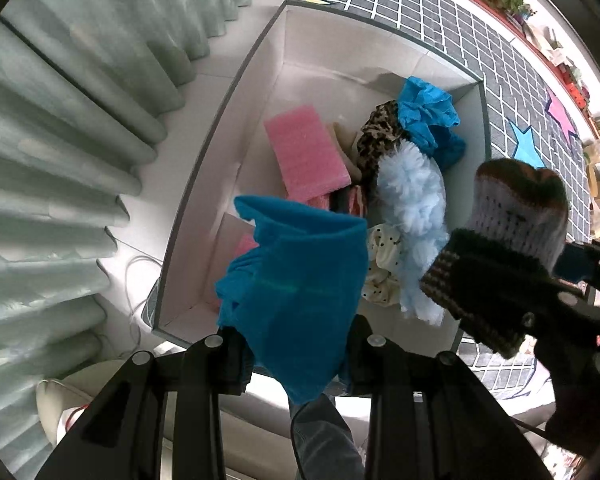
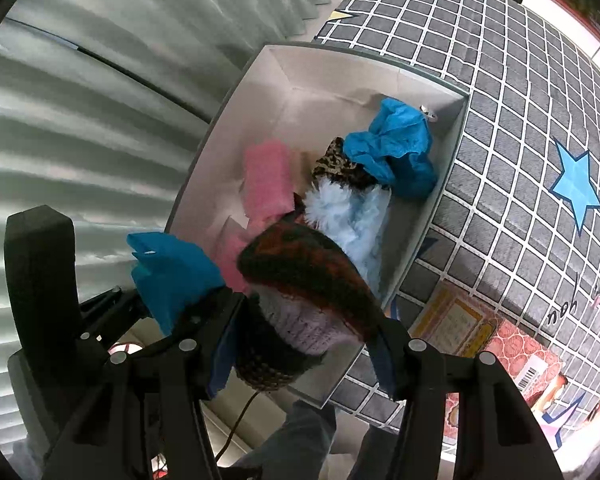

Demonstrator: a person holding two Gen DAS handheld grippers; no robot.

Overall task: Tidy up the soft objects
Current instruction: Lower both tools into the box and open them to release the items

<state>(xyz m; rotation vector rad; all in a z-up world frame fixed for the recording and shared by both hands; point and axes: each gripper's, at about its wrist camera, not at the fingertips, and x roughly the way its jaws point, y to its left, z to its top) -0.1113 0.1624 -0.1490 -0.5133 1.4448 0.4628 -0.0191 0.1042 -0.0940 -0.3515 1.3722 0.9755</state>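
So basically both hands are parked above the white box [image 1: 236, 92], which sits on the grid-pattern blanket [image 1: 500, 52] next to the curtain [image 1: 60, 128]. Everything that's already sorted lies straight below the jaws: pink sponge [image 1: 306, 152], fluffy light-blue duster [image 1: 414, 200], leopard scrunchie [image 1: 380, 140], crumpled blue cloth [image 1: 428, 120], and a polka-dot scrunchie [image 1: 382, 268].

The left gripper [image 1: 292, 344] points pretty much straight down and is pinching a blue cloth [image 1: 296, 280], which bunches up out of the jaws and blocks the near-left part of the box. The right gripper [image 2: 304, 344] tilts down toward the same box, jaws clamped around a knitted hat [image 2: 300, 292], its length running forward along the fingers. From the left camera the hat [image 1: 508, 240] sits over the box's right edge, so my guess is the left cloth is the one more squarely over open floor; the free space looks to be the far-left end of the box.

Stuff I can't make out: the fingertips on both grippers are buried in fabric, so how deep each grip goes is unclear. The box floor under the two held items is hidden, and there's something reddish-striped wedged between sponge and duster that I can't identify.
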